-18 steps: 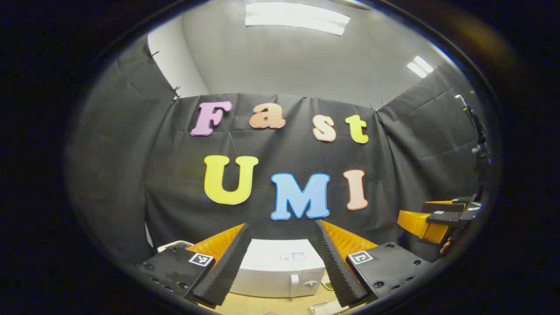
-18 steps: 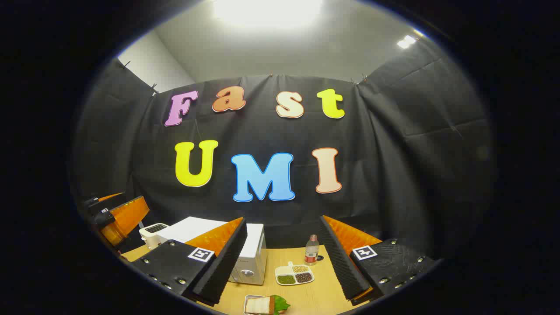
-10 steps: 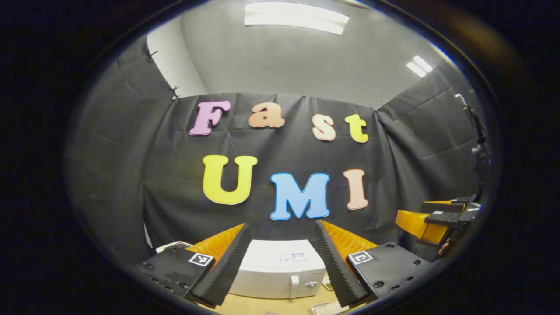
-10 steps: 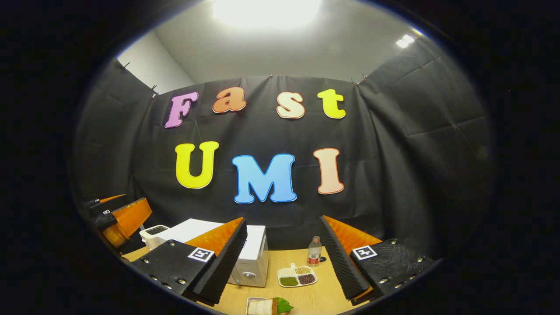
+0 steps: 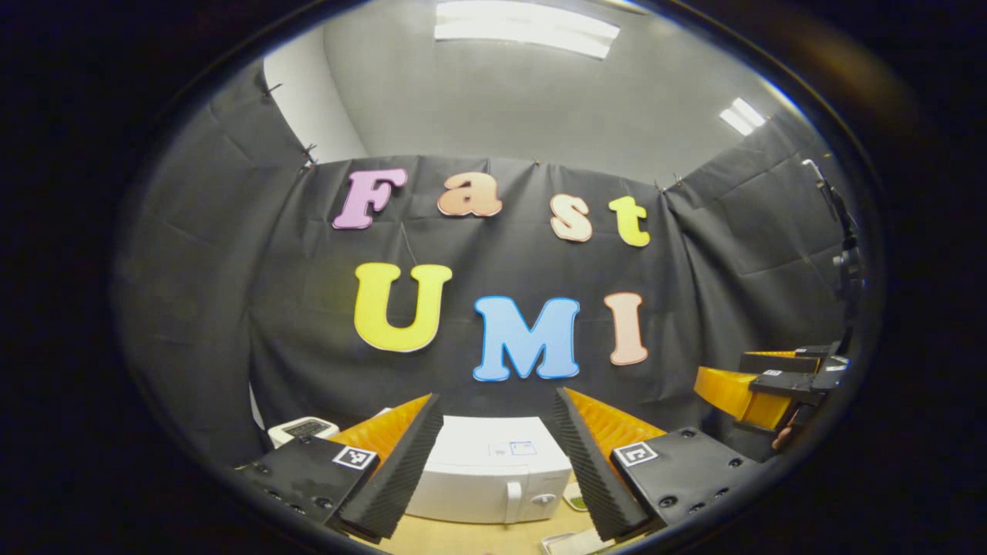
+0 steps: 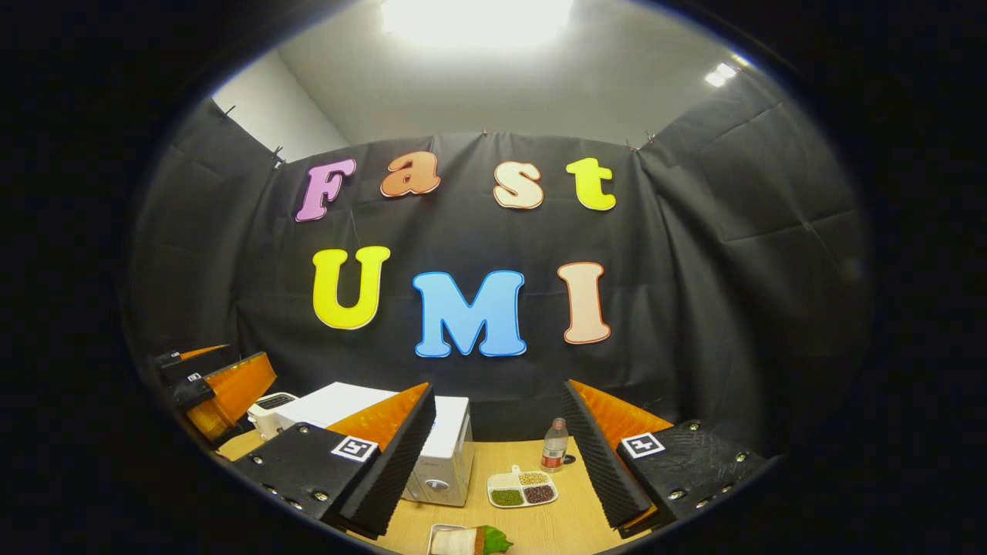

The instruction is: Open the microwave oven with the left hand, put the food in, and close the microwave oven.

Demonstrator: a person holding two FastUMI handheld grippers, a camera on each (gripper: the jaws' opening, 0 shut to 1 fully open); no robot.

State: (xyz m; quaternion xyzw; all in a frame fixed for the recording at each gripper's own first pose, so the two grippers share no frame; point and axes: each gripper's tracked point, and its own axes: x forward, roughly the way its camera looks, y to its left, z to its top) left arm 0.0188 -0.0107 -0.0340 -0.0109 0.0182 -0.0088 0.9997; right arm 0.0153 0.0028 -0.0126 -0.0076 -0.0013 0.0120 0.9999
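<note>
Left gripper [image 5: 493, 462] hangs open before the closed microwave oven [image 5: 493, 474].
The white oven sits on a wooden table [image 5: 470, 536], framed between the spread fingers [image 5: 401, 470]; the other gripper [image 5: 759, 385] shows at far right.

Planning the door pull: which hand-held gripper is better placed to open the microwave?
Left. The left hand-held gripper is open and frames the shut microwave straight ahead; for the right hand-held gripper the microwave lies off to one side.

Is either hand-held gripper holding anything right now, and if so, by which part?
Nothing is held. The left hand-held gripper is open in front of the microwave, and the right hand-held gripper is open above the table.
</note>
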